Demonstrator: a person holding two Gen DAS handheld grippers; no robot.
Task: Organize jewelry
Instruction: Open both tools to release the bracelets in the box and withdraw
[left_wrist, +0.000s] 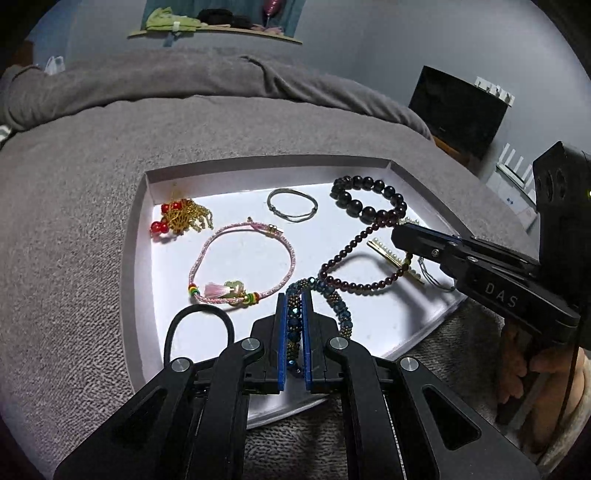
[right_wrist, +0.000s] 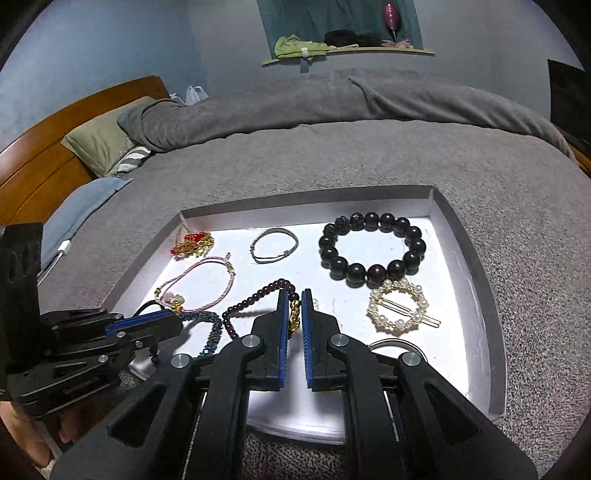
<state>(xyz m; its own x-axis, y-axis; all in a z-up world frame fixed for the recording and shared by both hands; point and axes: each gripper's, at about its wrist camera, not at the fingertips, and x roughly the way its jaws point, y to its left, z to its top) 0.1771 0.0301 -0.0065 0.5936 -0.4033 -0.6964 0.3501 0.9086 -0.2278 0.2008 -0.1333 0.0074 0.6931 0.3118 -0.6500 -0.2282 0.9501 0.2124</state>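
A white tray (left_wrist: 138, 236) lies on a grey blanket and holds the jewelry. My left gripper (left_wrist: 294, 299) is shut on a blue-and-bronze beaded bracelet (left_wrist: 340, 310) at the tray's near edge. From the right wrist view the left gripper (right_wrist: 177, 321) shows at the left. My right gripper (right_wrist: 294, 295) is shut on the gold charm (right_wrist: 294, 314) of a dark red small-bead strand (right_wrist: 255, 295). In the left wrist view the right gripper (left_wrist: 397, 232) reaches in from the right, and the red strand (left_wrist: 343, 254) loops down to the blue bracelet's far end.
Also in the tray: a large dark-bead bracelet (right_wrist: 373, 251), a round pearl hair clip (right_wrist: 400, 308), a grey cord bracelet (right_wrist: 273, 245), a pink cord bracelet (left_wrist: 240, 266), a red-and-gold ornament (left_wrist: 181, 219), a black hair tie (left_wrist: 199, 332). Pillows (right_wrist: 99, 147) lie far left.
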